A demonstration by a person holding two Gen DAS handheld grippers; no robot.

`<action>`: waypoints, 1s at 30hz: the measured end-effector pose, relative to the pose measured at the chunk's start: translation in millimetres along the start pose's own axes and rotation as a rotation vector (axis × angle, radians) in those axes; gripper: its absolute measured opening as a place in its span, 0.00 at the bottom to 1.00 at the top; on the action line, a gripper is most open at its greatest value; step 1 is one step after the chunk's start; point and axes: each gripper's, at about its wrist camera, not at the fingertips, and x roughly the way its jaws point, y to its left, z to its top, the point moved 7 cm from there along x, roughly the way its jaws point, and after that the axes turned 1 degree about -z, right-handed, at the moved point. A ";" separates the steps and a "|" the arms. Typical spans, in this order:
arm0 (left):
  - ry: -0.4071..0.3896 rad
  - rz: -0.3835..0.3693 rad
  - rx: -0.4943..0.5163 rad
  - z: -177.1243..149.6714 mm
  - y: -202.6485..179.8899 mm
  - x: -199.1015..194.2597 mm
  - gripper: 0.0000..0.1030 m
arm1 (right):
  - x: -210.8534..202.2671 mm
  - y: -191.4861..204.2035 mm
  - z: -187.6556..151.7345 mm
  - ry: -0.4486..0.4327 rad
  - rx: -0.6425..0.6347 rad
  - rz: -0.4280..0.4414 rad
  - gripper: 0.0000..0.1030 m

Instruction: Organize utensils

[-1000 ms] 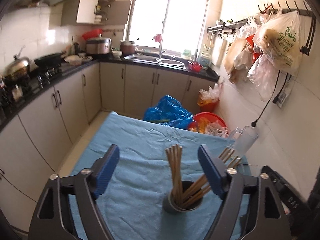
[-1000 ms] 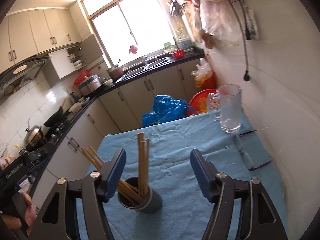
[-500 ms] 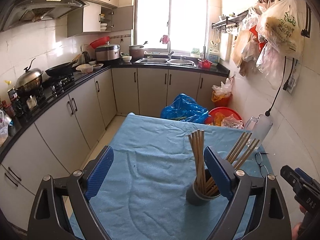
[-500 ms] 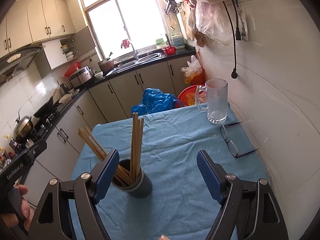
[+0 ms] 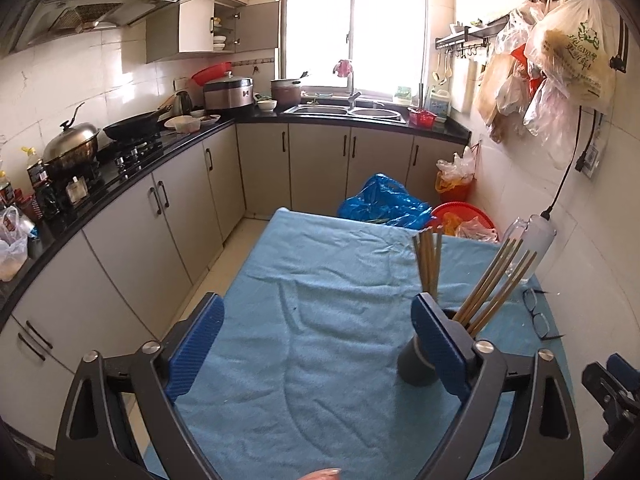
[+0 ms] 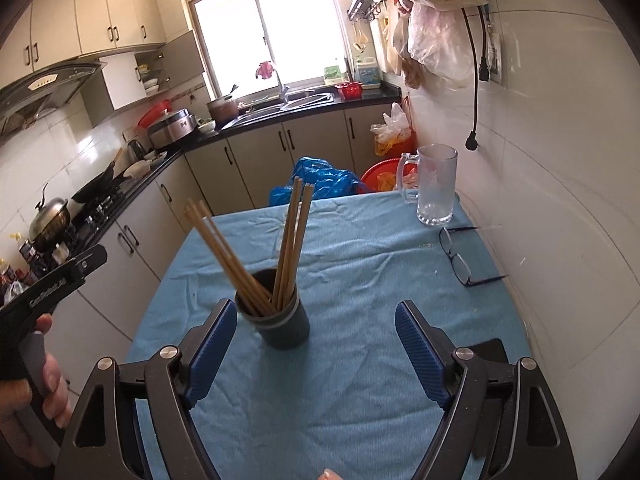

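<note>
A dark grey holder cup stands upright on the blue cloth and holds several wooden chopsticks in two leaning bunches. In the left wrist view the cup sits partly behind the right finger, with its chopsticks leaning right. My left gripper is open and empty, above the cloth to the left of the cup. My right gripper is open and empty, just in front of the cup.
A glass mug stands at the table's far right corner, with glasses lying near it. The wall runs along the table's right side. Kitchen counters line the left and back. A blue bag and red basin lie beyond the table.
Both grippers have pulled back and up from the cup, staying open. The left one has also shifted left, so the cup now sits behind its right finger.
</note>
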 end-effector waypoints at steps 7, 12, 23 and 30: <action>0.031 0.042 0.036 -18.1 10.5 -13.1 0.98 | -18.2 10.9 -25.6 0.029 -0.047 0.021 0.83; 0.051 0.073 0.113 -32.8 11.7 -22.7 0.98 | -23.4 14.6 -38.7 0.048 -0.067 0.018 0.83; 0.130 0.118 0.235 -65.5 17.4 -37.6 0.98 | -25.0 17.9 -51.9 0.078 -0.073 0.002 0.83; 0.183 0.095 0.211 -84.3 33.5 -52.5 0.98 | -34.4 38.0 -57.6 0.070 -0.120 -0.004 0.83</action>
